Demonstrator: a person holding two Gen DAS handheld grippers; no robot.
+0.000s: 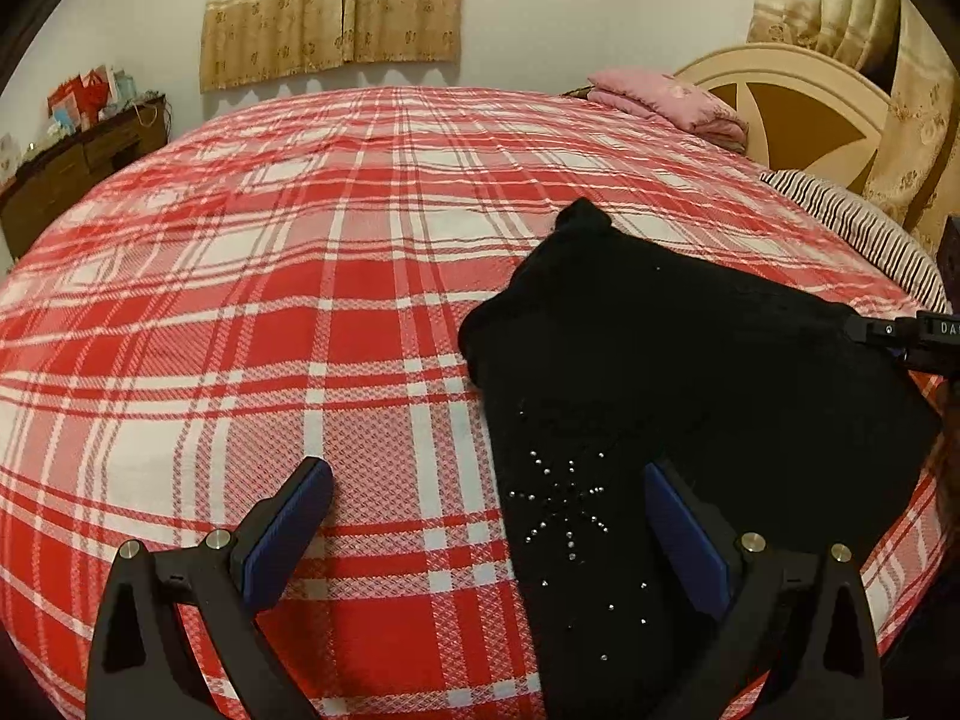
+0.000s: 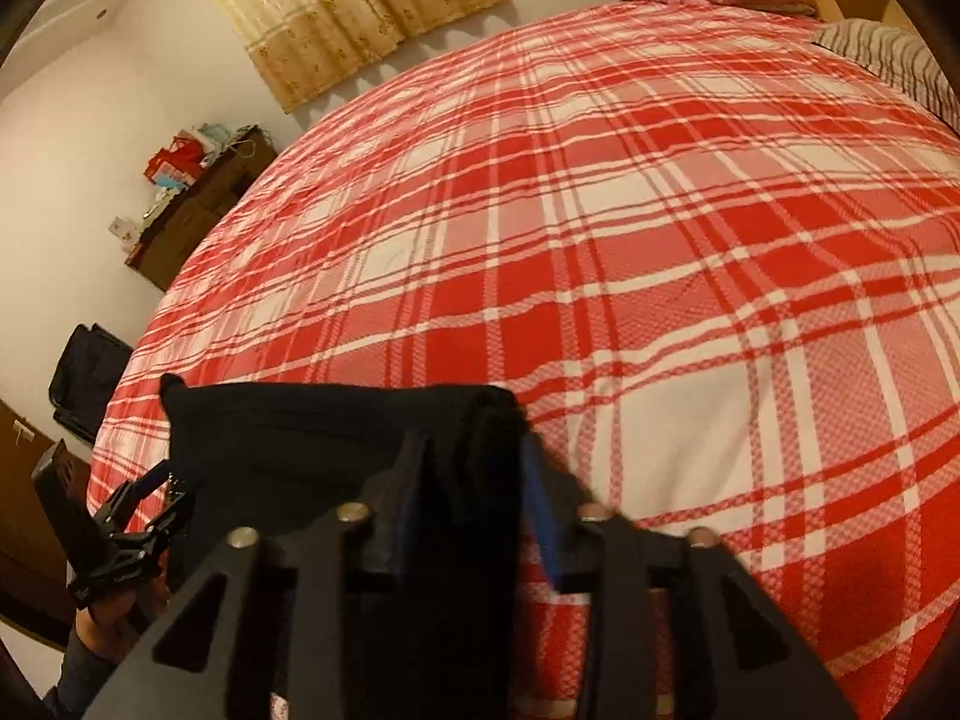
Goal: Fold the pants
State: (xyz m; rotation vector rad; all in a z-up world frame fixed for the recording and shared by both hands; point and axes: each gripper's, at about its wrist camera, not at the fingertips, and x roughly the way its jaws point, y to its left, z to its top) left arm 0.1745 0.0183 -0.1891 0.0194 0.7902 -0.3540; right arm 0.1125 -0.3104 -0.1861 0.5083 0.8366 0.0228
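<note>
Pants [image 1: 660, 372] lie on the bed [image 1: 240, 300], under your wide-open left claw's [image 1: 489, 516] right finger; your right claw [image 2: 474, 510] grips their near edge.

Free room: broad plaid bed [image 1: 270, 312] surface left of and beyond the black pants [image 1: 660, 372]. Obstacles: pink folded blanket [image 1: 666, 99] at far corner beside headboard [image 1: 792, 96]; striped pillow [image 1: 858, 222] along right edge; right tool [image 2: 474, 480] gripping the pants' right edge. Brown dresser [image 1: 78, 162] stands off the bed, far left.
</note>
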